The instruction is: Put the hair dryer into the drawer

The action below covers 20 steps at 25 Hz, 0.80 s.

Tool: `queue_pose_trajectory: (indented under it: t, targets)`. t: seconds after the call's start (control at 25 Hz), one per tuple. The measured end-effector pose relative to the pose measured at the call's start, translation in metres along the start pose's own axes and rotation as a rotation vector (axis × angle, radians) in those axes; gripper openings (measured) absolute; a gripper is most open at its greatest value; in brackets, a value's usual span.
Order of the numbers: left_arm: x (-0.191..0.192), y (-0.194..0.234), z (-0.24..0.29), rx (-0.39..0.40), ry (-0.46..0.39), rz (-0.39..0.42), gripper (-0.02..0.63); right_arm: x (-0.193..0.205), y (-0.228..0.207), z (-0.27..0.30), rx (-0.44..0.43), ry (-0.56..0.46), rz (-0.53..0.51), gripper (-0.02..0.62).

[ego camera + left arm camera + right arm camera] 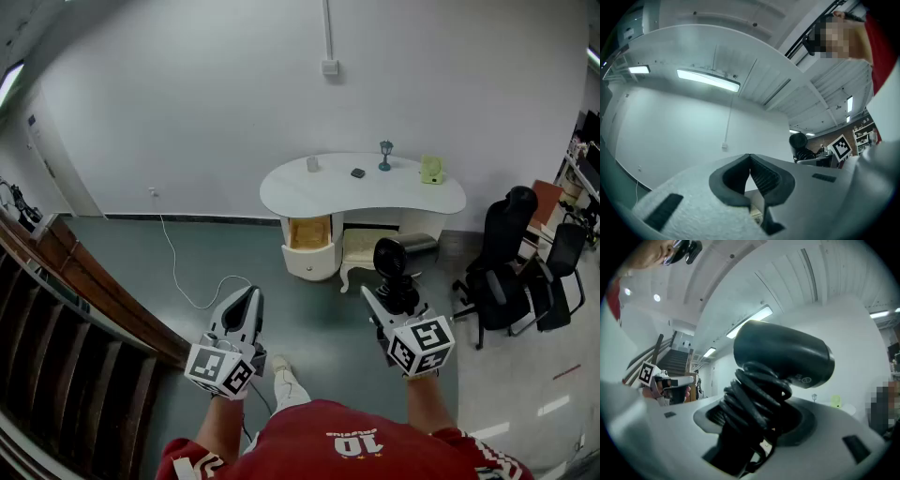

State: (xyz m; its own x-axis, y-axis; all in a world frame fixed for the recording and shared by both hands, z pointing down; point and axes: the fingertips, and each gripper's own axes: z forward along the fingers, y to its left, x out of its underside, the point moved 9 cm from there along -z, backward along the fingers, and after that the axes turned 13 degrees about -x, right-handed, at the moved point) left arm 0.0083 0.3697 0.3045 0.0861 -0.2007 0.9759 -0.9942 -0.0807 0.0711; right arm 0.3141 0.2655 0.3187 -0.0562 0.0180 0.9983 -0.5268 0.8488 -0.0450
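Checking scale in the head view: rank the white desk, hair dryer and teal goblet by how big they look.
1. white desk
2. hair dryer, though nearness to the camera enlarges it
3. teal goblet

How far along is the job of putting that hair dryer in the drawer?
Done: the right gripper clamps the hair dryer, and the drawer in the desk stands open. In hand: it is held aloft, the desk some way off. Left: reaching the drawer and laying it inside.
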Motion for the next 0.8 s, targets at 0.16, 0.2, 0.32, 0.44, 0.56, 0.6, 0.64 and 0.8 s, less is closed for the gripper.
queue_pose_trajectory:
  t: [0.16,0.2,0.32,0.44,0.56,0.6,0.64,0.8]
  targets:
    - [-0.005,-0.003,-0.001,-0.002,0.003,0.002,-0.009,-0.004,-0.001,-0.002,-0.002,-0.005,-0.007,0.275]
    - [-0.004,-0.003,-0.001,0.000,0.001,0.004,-0.009,-0.004,-0.001,-0.002,-0.002,-0.004,-0.011,0.275]
    - [-0.003,-0.001,0.000,-0.001,-0.002,0.008,-0.009,-0.003,0.000,0.000,-0.005,0.001,-0.024,0.275]
    - [-0.001,-0.003,0.002,0.003,0.002,0.008,-0.009,-0.002,0.000,0.000,-0.002,0.007,-0.028,0.275]
    - [0.002,-0.004,0.005,0.009,0.009,0.004,-0.009,0.000,-0.001,0.000,0.002,0.026,-0.038,0.275]
    - [0.003,-0.004,0.006,0.013,0.012,-0.005,-0.009,0.001,-0.001,0.000,0.000,0.037,-0.047,0.275]
    - [0.004,-0.004,0.007,0.017,0.014,-0.016,-0.009,0.001,0.000,0.000,-0.003,0.049,-0.057,0.275]
    - [0.007,-0.003,0.010,0.023,0.018,-0.021,-0.008,0.006,0.001,0.003,-0.014,0.083,-0.079,0.275]
